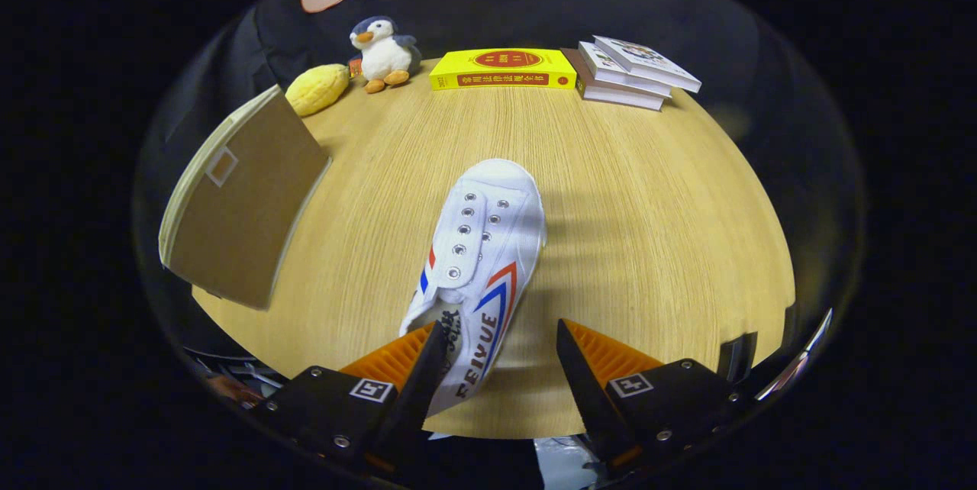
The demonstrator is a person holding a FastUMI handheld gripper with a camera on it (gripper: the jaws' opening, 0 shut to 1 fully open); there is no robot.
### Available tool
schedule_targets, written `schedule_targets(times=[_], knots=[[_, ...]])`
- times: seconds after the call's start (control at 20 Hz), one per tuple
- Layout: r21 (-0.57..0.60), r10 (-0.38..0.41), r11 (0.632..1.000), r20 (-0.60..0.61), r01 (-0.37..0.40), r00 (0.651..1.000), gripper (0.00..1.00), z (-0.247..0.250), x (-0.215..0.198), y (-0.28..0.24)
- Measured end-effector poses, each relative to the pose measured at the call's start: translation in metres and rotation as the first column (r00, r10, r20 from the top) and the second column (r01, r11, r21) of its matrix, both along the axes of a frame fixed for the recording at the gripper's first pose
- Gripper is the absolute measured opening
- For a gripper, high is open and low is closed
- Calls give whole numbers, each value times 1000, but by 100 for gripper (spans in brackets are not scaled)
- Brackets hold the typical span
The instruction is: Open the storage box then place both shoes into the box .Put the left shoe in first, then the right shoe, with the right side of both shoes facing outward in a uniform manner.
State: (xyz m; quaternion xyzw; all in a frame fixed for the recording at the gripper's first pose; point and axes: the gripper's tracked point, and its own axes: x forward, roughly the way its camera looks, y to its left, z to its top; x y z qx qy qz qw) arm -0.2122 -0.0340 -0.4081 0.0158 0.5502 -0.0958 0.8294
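Observation:
A white canvas shoe (481, 246) with red and blue side stripes lies on the wooden table (649, 230), toe pointing away from me. Its heel end reaches in between the fingers of my gripper (500, 330). The left finger (416, 368) sits at the shoe's opening, against the heel. The right finger (591, 360) stands apart from the shoe, with bare table showing between them. The jaws are wide open. The brown storage box (236, 200), with a pale rim, stands beyond the left finger; I see one flat brown face of it, and its inside is hidden.
Along the table's far edge are a yellow plush (317, 89), a penguin plush (384, 53), a yellow book (502, 69) and a stack of white books (633, 72). Open tabletop stretches to the right of the shoe.

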Motion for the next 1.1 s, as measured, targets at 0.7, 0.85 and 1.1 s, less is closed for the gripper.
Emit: schedule_targets(times=[0.7, 0.85, 1.1], knots=[[-31, 65, 998, 87, -62, 994, 50, -22, 27, -12], [72, 32, 997, 63, -37, 998, 46, -24, 26, -8], [197, -76, 978, 36, 67, 996, 22, -26, 23, -12]])
